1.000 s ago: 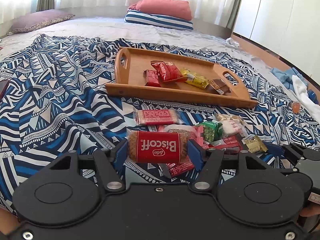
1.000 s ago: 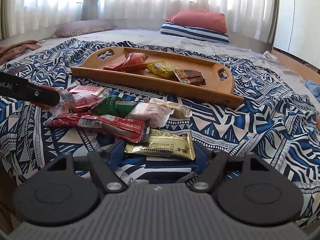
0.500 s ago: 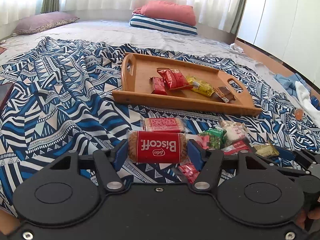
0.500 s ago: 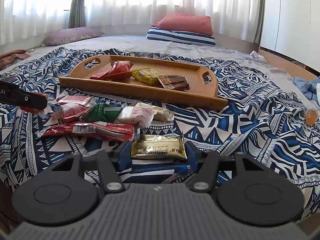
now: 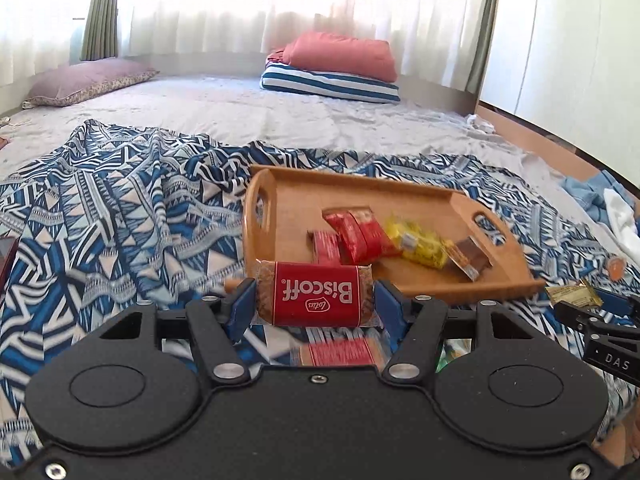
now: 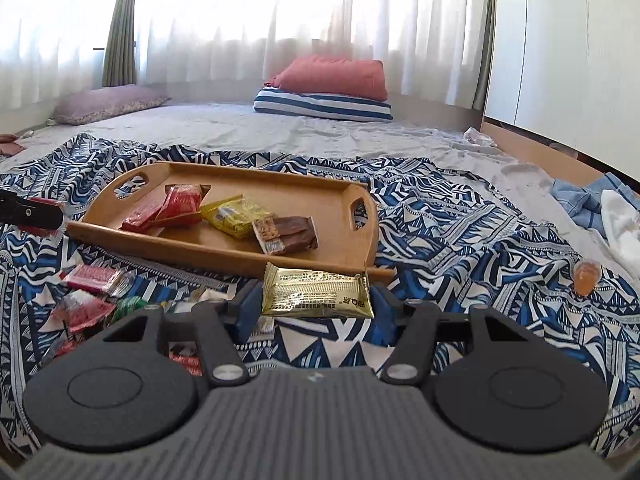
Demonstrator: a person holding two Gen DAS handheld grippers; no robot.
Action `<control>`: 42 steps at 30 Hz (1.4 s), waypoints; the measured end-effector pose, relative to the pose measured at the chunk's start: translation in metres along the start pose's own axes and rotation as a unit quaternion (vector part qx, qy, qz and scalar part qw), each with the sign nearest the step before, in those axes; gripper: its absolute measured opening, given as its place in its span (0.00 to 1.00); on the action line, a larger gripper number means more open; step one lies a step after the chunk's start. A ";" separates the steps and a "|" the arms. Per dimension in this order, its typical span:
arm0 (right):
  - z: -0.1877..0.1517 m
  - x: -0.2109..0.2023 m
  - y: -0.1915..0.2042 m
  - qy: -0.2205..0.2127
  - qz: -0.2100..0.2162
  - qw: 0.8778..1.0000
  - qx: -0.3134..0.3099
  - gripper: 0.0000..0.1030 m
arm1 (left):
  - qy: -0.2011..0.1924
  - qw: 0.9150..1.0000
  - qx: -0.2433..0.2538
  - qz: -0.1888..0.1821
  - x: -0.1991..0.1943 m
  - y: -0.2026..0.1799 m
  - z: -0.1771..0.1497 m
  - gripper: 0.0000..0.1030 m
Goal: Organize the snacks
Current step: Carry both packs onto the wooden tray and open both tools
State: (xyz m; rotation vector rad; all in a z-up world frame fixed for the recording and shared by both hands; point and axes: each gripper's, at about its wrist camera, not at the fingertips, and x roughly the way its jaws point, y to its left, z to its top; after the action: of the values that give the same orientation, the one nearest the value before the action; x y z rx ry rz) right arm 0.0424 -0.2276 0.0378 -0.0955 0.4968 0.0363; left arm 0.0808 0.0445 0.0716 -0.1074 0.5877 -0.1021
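Wooden tray [image 5: 280,204] ahead of both jaws, each pair gripping a snack.

The left gripper [image 5: 315,304] clamps a red Biscoff packet [image 5: 315,294] between its jaws; the right gripper [image 6: 316,300] clamps a gold packet [image 6: 318,293]. Just beyond the jaws, the tray holds red packets [image 6: 172,208], a yellow packet [image 6: 236,216] and a brown bar [image 6: 290,234]. Loose snacks [image 6: 92,296] lie on the patterned blanket [image 6: 460,232], left of the right jaws.

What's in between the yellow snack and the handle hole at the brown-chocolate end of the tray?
In the right wrist view, a brown chocolate bar lies between the yellow snack and the wooden tray's handle hole.
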 end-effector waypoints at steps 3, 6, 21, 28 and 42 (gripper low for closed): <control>0.016 0.020 -0.005 0.008 0.004 1.000 0.012 0.60 | 0.004 1.000 -0.012 0.001 0.021 0.003 0.016 0.59; 0.026 0.044 -0.008 0.025 0.005 0.999 0.021 0.60 | 0.012 1.000 -0.021 0.008 0.043 0.006 0.027 0.59; 0.033 0.128 -0.007 0.098 0.013 0.995 0.028 0.60 | 0.049 0.998 -0.003 0.036 0.116 0.001 0.029 0.59; 0.038 0.142 -0.005 0.096 0.028 0.994 0.037 0.60 | 0.072 0.997 0.002 0.026 0.136 -0.010 0.028 0.60; 0.043 0.164 -0.014 0.099 0.055 0.989 0.092 0.64 | 0.065 0.997 0.009 0.027 0.161 -0.018 0.039 0.66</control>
State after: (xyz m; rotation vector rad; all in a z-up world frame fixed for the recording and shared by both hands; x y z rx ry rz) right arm 0.2072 -0.2355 -0.0017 0.1108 0.7016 0.0902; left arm 0.2349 0.0093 0.0178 -0.0672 0.7188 -0.0628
